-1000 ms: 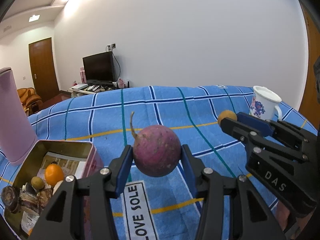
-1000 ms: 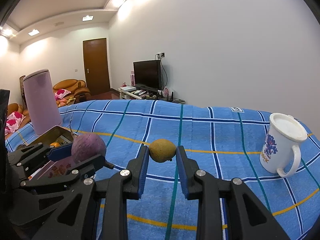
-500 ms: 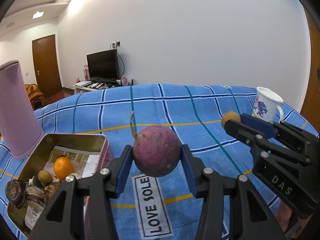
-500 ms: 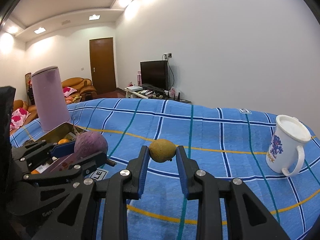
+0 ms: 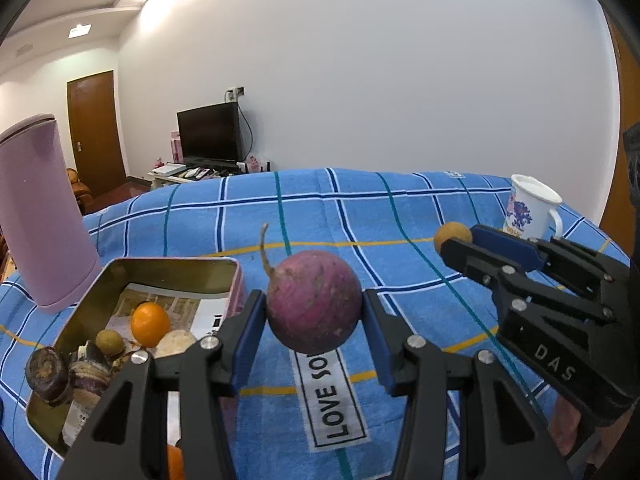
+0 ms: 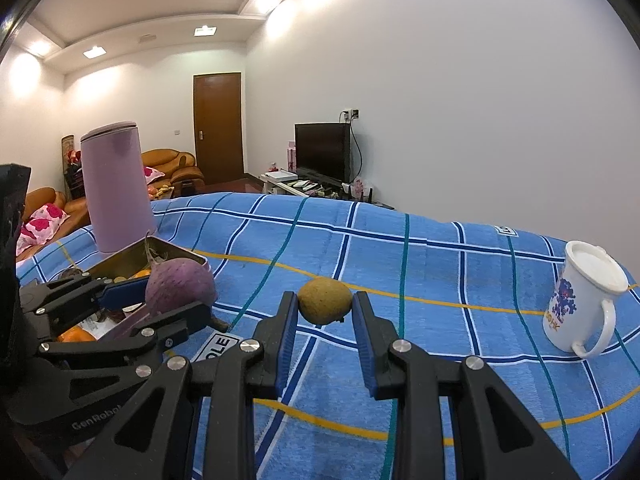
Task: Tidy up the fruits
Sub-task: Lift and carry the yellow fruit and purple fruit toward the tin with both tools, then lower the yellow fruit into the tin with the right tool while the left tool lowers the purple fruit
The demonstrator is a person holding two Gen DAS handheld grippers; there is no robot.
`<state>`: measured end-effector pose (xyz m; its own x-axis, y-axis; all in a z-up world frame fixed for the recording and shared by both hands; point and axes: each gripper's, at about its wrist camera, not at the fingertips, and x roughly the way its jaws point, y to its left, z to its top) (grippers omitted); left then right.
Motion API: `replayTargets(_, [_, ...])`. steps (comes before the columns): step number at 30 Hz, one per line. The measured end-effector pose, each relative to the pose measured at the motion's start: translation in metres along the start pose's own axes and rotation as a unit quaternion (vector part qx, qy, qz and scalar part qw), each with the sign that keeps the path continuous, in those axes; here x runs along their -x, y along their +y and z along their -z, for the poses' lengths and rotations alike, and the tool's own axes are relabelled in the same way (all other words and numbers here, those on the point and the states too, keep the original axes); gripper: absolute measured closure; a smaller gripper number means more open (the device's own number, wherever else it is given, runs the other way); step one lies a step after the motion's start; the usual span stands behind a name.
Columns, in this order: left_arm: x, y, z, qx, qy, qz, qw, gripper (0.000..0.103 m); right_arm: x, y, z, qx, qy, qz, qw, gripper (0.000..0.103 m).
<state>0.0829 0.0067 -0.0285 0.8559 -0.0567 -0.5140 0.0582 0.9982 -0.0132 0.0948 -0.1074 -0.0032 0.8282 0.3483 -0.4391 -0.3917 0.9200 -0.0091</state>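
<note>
Tin [image 5: 236, 276] nearer now, blue plaid cloth [image 5: 400, 216] — television [image 5: 210, 132] behind, perhaps.

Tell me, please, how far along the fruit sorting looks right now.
Done: the open metal tin already holds an orange and other pieces. In hand: the left gripper clamps a round purple root; the right gripper pinches a small yellow-brown fruit. Left: placing both.

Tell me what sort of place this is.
Most likely a home living room: a black flat-screen television stands on a low stand, an orange-brown leather sofa sits by a brown wooden door, and the work surface wears a blue checked cloth.
</note>
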Motion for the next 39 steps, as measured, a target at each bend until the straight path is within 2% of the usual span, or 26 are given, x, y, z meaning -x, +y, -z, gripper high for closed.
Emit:
replayTargets(15, [0.017,0.012,0.008,-0.003,-0.002,0.003,1.0000,0.053,0.000,0.021,0.000,0.020,0.001,-0.023,1.000,0.073])
replayTargets(25, [0.031,0.031,0.013,0.005,-0.016,-0.010,0.9998,0.053,0.001,0.044,0.000,0.050,0.003,-0.042,0.998,0.073])
replayTargets(39, [0.041,0.047,0.015,0.016,-0.024,-0.024,0.9993,0.053,0.005,0.069,-0.004,0.059,0.001,-0.072,0.996,0.073])
